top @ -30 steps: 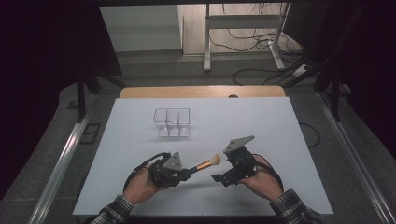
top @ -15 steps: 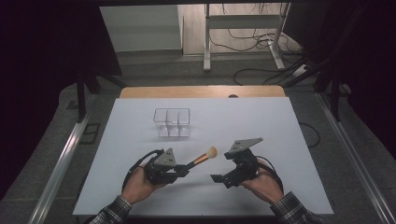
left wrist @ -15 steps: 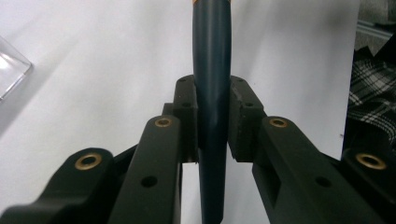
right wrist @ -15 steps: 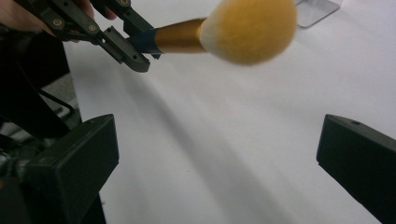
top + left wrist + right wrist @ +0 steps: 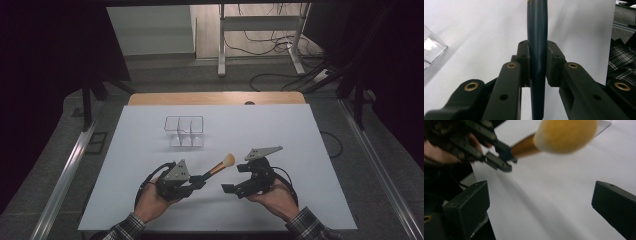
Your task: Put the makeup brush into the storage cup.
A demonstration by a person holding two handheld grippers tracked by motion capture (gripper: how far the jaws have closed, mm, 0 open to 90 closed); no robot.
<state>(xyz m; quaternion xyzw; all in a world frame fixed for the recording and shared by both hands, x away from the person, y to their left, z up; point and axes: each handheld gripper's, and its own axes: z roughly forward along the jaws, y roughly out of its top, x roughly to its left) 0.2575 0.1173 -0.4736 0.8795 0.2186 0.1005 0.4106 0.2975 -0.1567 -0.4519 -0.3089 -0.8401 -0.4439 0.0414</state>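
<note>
A makeup brush [image 5: 220, 166] with a dark handle, gold ferrule and tan head hangs over the white table top [image 5: 300, 130]. My left gripper [image 5: 200, 178] is shut on it. In the left gripper view both pads press the dark handle [image 5: 537, 37], which runs straight up between the jaws of the left gripper [image 5: 538, 53]. My right gripper [image 5: 234, 179] sits just right of the brush, pointing left at it, with its jaws wide apart and nothing between them. In the right gripper view the blurred brush head [image 5: 565, 135] floats above the open right gripper [image 5: 541, 205], apart from it.
A clear plastic organiser [image 5: 184, 131] with several compartments stands on the table beyond the grippers; its corner shows as the clear organiser [image 5: 431, 48] in the left gripper view. The table's wooden far edge [image 5: 215, 98] borders the floor with cables. Metal rails run along both sides.
My left gripper has drifted slightly left with the brush, and the brush head has moved a little farther from me. The right gripper has stayed put.
</note>
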